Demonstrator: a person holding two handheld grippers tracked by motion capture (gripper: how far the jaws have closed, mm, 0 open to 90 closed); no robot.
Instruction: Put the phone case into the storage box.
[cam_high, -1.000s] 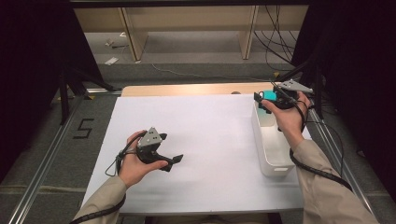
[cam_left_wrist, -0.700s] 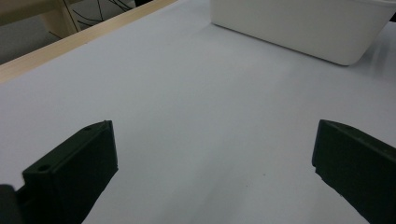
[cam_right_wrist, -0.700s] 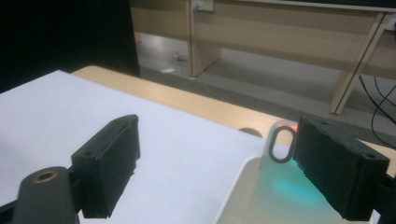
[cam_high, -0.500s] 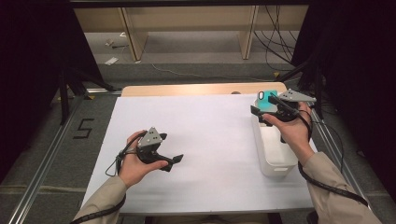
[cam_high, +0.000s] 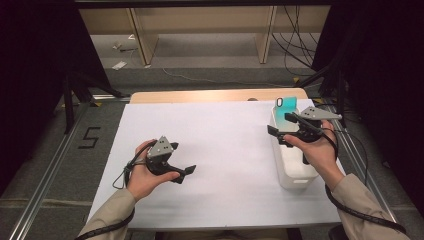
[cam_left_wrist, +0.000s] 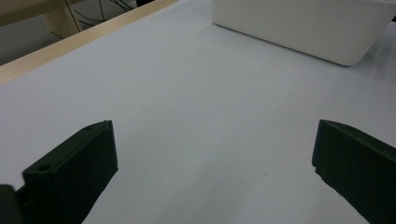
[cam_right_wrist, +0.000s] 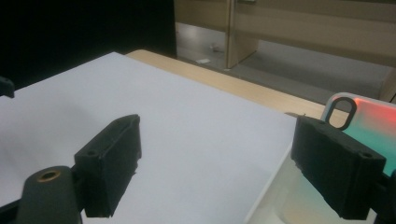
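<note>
Tan long sleeves (cam_high: 112, 215) on both arms. Black left gripper (cam_high: 181, 172) with flat grey three-cornered plate (cam_high: 161, 146) on top, thin black cable (cam_high: 127, 170) looping off at 9 o'clock. Same black right gripper (cam_high: 280, 126), blocky jaws with small round screw holes.

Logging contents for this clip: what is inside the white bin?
A phone case stands in the far end of the white bin, teal in the high view. The right gripper and hand cover the bin's middle, so anything there is hidden.
</note>
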